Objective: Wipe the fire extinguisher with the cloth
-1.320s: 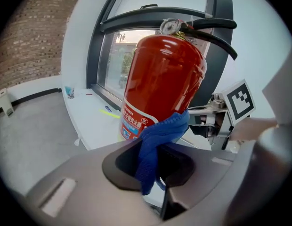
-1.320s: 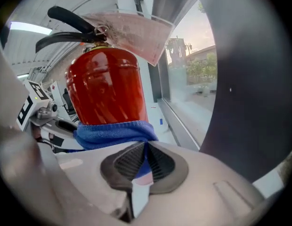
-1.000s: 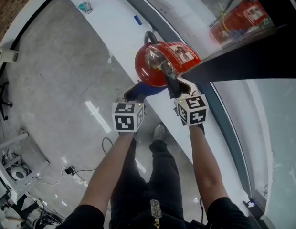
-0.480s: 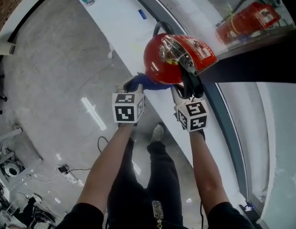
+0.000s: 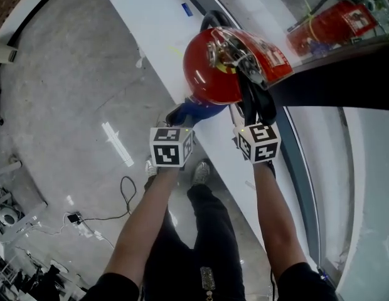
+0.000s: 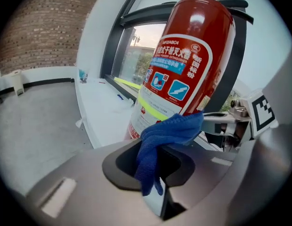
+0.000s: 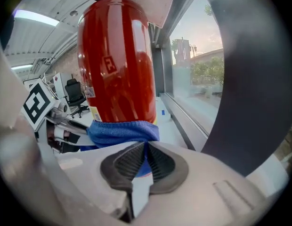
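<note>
So the fire extinguisher [image 5: 213,68] is sitting on the white sill [image 5: 157,24], with the blue cloth [image 6: 169,131] stretched across its lower body. The left gripper [image 6: 153,166] is clamped on the cloth's end left of the extinguisher. The right gripper [image 7: 145,166] is pinched nearly closed on the other end, right of it.

Stretching both bare forearms, left [image 5: 147,224] and right [image 5: 276,218], up the head view from 6 o'clock toward 12, roughly parallel. Holding the left gripper [image 6: 153,166] at 9 o'clock of the right gripper [image 7: 145,161], both pointing forward and down. Pinching a blue cloth [image 6: 172,128] in the left jaws, parted only by its bunched fold. Pressing the right jaws almost together on the cloth's other end.
</note>
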A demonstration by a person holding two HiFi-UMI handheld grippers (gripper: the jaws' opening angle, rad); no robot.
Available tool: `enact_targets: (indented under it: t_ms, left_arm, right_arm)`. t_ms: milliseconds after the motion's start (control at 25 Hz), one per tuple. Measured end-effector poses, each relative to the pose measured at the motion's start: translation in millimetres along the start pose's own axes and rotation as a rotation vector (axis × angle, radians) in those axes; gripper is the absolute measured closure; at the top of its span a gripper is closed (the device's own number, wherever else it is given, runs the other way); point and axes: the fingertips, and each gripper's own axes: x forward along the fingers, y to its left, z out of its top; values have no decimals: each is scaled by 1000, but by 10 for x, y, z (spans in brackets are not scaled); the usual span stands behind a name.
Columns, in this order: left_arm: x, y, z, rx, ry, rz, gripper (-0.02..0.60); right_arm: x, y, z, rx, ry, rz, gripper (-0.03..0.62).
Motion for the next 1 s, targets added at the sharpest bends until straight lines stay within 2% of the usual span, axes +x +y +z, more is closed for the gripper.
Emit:
enact_targets:
  t_ms: [320, 640, 1000]
  left_arm:
    - [180, -125, -257, 19, 37, -40, 531]
    - [323, 160, -365, 70, 82, -26, 531]
    - [561, 548, -394, 53, 84, -9, 531]
  right_arm:
    - [357, -214, -290, 17, 81, 0, 576]
    - [539, -88, -690, 92, 117, 4, 576]
    - [685, 193, -1045, 120, 151, 33, 576]
